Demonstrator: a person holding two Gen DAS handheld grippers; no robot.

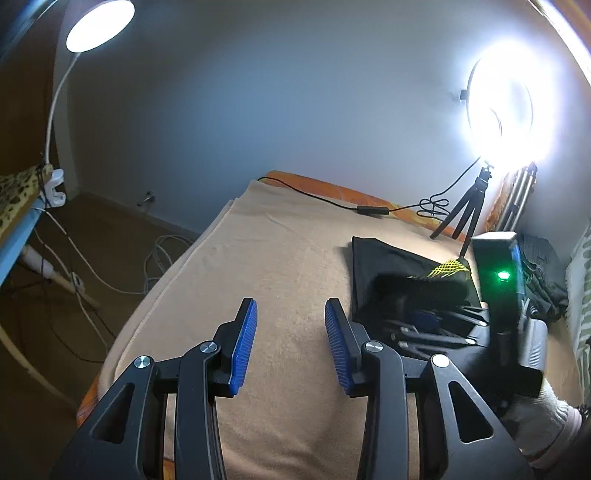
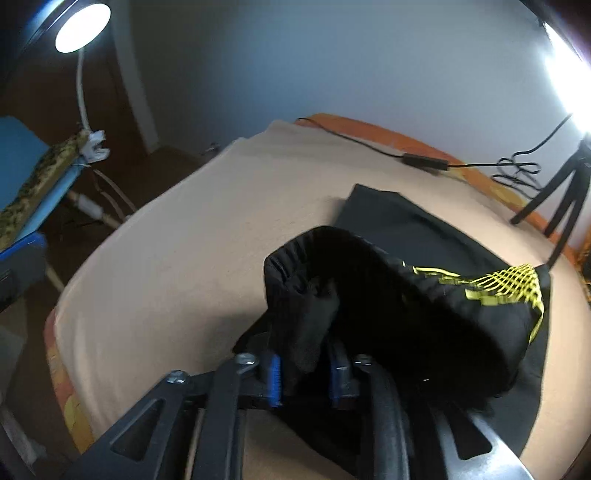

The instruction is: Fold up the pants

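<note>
- Pants (image 2: 424,306), black with yellow mesh print, bunch over my right hand-held gripper (image 2: 304,373); fabric hangs between its blue pads, grip unclear through blur.
- My left hand-held gripper (image 1: 291,347) hovers parted, empty, above the beige blanket (image 1: 277,258).
- Farther: pants' flat part on bed, tripod (image 1: 469,210), ring light (image 1: 502,110).

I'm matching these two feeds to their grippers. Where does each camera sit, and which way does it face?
Left wrist: on the left gripper, looking down along its open blue fingers across the blanket; the right gripper and a gloved hand show at right.
Right wrist: on the right gripper, facing the pants, black cloth bunched between its fingers.
Shared: blanket, pants, desk lamp, tripod.
</note>
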